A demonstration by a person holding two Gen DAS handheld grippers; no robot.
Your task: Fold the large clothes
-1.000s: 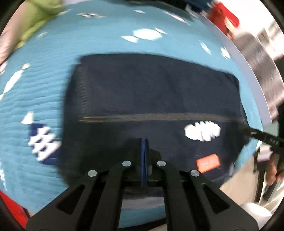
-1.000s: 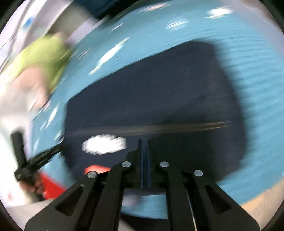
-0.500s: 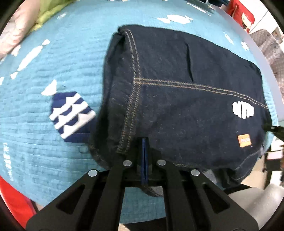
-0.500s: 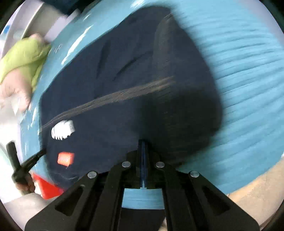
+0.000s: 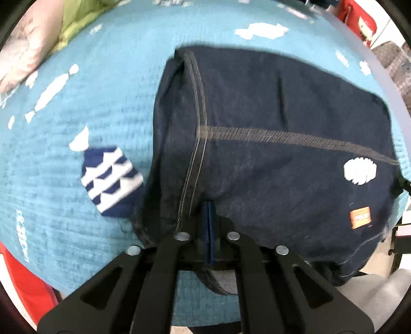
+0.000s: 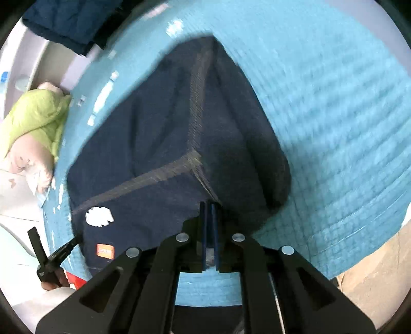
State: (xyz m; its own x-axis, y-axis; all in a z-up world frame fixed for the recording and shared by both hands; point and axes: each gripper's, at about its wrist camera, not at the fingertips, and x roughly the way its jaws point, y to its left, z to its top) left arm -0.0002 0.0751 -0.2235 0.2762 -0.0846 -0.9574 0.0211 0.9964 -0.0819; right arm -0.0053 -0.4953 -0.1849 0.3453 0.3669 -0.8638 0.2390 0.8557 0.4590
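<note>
1. Since half a second ago, the left wrist view has slid a little toward the garment's left edge, so the vertical double-stitched seam now runs almost straight up from the gripper; the right wrist view has swung so the folded corner points away from the camera. Both pictures are smeared with motion.

2. Dark denim jeans [image 5: 269, 159] lie folded into a compact, several-layer block on a turquoise quilted bedspread [image 5: 77, 205], near its front edge. A white patch [image 5: 359, 170] and an orange label [image 5: 361, 217] face up on the top layer.

3. Left gripper [image 5: 208, 221]: its fingers are pressed together on the near hem of the jeans, cloth bunched round the blue pads, so it is clamped on the fabric.

4. Right gripper [image 6: 209, 223]: its fingers are nearly together at the opposite near corner of the jeans [image 6: 167, 154]. A thin pale gap shows between the pads lower down, and whether denim is pinched at the tips I cannot tell.

5. Judged from how the cloth lies, most of the folding is done: the legs are doubled over and the bundle is roughly rectangular. What seems left is squaring the bulging right-hand edge, letting go, and perhaps one last tidy or a move to a pile.

6. Off to the side, a lime-green garment [image 6: 36, 118] sits crumpled beside a pale pink item [image 6: 28, 156], and dark blue cloth [image 6: 69, 23] lies beyond the bedspread; these look unfolded.
</note>
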